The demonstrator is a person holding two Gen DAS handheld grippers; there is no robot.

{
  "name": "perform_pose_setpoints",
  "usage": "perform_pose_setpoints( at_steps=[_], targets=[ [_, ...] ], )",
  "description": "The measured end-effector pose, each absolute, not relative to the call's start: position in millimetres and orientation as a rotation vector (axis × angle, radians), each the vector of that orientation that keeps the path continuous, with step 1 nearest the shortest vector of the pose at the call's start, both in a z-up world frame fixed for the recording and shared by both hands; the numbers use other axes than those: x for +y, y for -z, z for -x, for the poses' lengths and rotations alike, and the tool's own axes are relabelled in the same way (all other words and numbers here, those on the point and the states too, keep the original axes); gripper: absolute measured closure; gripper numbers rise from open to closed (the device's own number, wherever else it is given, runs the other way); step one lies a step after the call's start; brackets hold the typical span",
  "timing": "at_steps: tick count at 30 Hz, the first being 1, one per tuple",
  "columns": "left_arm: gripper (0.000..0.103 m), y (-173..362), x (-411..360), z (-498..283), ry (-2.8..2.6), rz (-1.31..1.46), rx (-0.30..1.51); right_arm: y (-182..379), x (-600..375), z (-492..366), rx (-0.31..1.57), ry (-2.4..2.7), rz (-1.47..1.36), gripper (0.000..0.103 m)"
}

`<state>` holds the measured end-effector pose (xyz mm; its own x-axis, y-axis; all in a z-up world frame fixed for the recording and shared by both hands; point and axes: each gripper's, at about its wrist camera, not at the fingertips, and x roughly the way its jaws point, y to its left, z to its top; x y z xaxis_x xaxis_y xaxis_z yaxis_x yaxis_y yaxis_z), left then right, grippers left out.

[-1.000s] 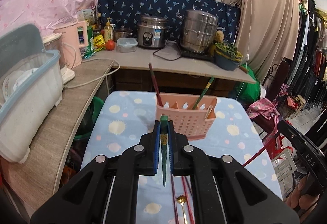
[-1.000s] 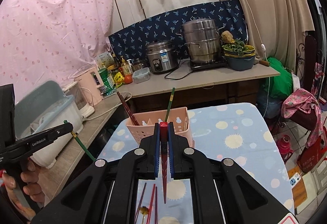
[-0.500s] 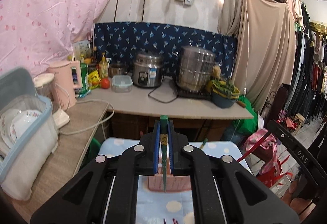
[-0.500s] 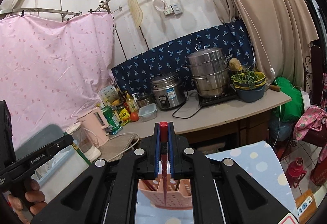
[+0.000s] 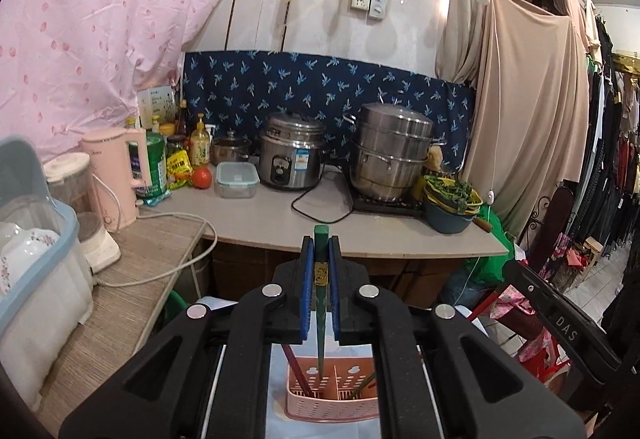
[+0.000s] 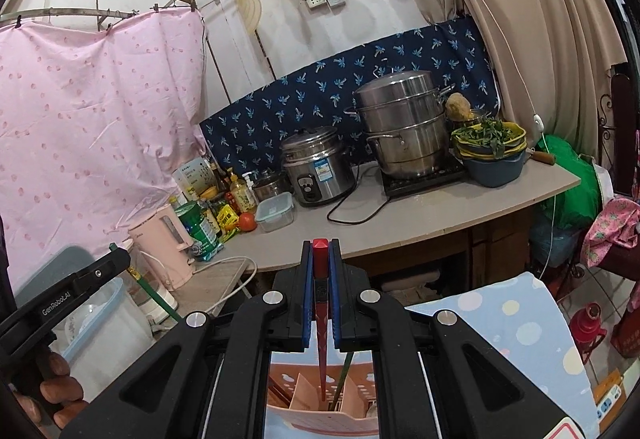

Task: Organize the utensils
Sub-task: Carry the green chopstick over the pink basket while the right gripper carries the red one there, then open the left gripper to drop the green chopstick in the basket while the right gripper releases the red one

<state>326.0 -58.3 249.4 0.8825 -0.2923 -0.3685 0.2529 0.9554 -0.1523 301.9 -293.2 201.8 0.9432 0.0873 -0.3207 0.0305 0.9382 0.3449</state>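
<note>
chopsticks, green [image 5: 320, 303] in left tool [image 5: 320, 259], red [image 6: 320, 303] in right tool [image 6: 320, 259], clamped, tips over pink caddy [image 5: 332, 395] at 6 o'clock; next: lower, release

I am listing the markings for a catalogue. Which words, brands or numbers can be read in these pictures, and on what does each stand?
"GenRobot.AI": on the side of the left tongs, right wrist view.
"DAS": on the black arm of the right tongs, left wrist view.
Rice cooker sticker, green can, yellow packet, white box, chopstick emblems: too small or blurred to read.
</note>
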Motion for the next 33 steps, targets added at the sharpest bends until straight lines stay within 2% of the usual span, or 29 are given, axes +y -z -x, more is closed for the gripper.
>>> perform_pose_setpoints(
  at_steps=[9,18,20,22,23,26,33],
  targets=[
    [0.096,-200,-67,-352,0.276,0.096,0.511,-156,-287,-323,0.44,-0.024,-0.34,0.096],
    [0.096,-174,-69,-360,0.269,0.109,0.576,-137,-286,-326,0.479,-0.012,-0.333,0.093],
    [0.091,-172,-67,-360,0.269,0.115,0.582,-136,-287,-324,0.476,-0.007,-0.332,0.091],
    [0.071,-171,-65,-360,0.268,0.122,0.587,-136,-287,-322,0.474,-0.004,-0.335,0.089],
    [0.069,-171,-64,-358,0.265,0.126,0.585,-137,-288,-320,0.471,-0.002,-0.338,0.087],
    [0.068,-172,-62,-353,0.262,0.124,0.582,-141,-289,-312,0.455,0.002,-0.342,0.081],
    [0.066,-178,-59,-333,0.243,0.107,0.577,-152,-279,-282,0.426,-0.01,-0.312,0.074]
  ],
)
